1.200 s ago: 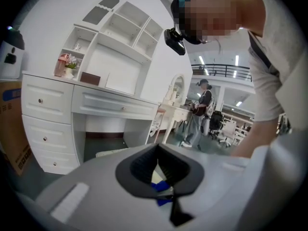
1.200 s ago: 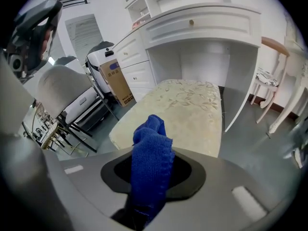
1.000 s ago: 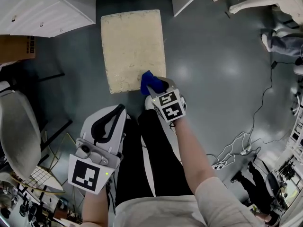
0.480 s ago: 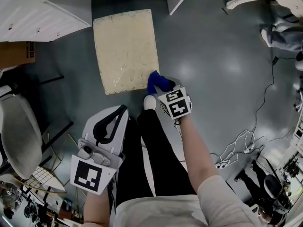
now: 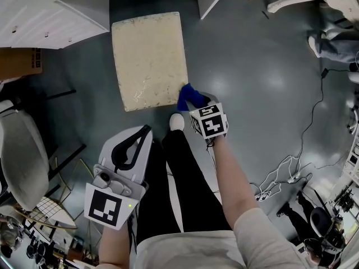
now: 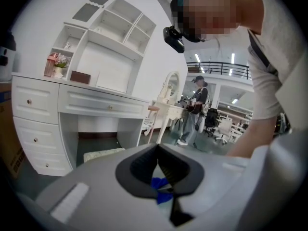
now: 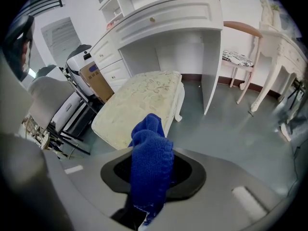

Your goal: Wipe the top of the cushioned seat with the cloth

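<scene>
The right tongs [image 5: 192, 101] are clamped on a soft, lightweight blue cloth [image 5: 187, 96], bunched by the near right corner of the cushioned seat [image 5: 148, 60]. It looks floppy, best pinched by a thick fold. The left tongs [image 5: 144, 131] are closed and empty.

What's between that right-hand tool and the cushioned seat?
Only the blue cloth, clamped in the right tool; the head view shows it at the cushioned seat's near corner.

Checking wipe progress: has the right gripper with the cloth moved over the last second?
Yes. The right gripper carried the cloth rightward, from over the near-right corner of the cushioned seat to its right edge.
</scene>
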Demonstrator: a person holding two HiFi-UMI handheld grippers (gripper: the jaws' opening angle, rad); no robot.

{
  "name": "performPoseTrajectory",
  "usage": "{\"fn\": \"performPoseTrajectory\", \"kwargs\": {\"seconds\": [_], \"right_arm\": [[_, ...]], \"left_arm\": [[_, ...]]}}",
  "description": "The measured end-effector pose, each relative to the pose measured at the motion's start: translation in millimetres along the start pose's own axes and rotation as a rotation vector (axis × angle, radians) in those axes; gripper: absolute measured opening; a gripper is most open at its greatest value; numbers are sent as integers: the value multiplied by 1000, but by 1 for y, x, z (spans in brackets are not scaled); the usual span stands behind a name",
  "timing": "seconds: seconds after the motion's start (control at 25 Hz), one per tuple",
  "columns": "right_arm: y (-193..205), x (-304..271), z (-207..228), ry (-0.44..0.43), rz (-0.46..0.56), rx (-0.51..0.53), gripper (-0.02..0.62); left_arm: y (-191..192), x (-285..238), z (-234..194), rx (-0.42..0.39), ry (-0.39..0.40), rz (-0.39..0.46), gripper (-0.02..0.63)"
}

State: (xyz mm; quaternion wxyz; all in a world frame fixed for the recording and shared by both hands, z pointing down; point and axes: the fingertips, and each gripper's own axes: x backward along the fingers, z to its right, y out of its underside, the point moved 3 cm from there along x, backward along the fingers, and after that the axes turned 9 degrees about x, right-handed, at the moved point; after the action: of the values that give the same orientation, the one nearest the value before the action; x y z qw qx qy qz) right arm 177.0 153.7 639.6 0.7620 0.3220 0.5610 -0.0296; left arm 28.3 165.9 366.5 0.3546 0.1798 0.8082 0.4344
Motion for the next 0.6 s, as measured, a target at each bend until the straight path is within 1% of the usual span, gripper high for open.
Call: {"fn": "performPoseTrajectory", "kwargs": {"seconds": [0.12,0.32,0.44,0.6], "right_arm": [[-3,9,-6,-9,24,-32,124],[-16,30,-16,-2,98,-89,121],[-29,48,-25,0,136,-91,121],[-45,75,-41,6,164,-82,121]], "left_arm": [[-2,8,-1,-9,-1,-5,0],[-9,22,-5,-15,-10,23,0],[-16,31,-5,-21,-10,30,0],[-25,46,-3,-5,-15,33,0]]}}
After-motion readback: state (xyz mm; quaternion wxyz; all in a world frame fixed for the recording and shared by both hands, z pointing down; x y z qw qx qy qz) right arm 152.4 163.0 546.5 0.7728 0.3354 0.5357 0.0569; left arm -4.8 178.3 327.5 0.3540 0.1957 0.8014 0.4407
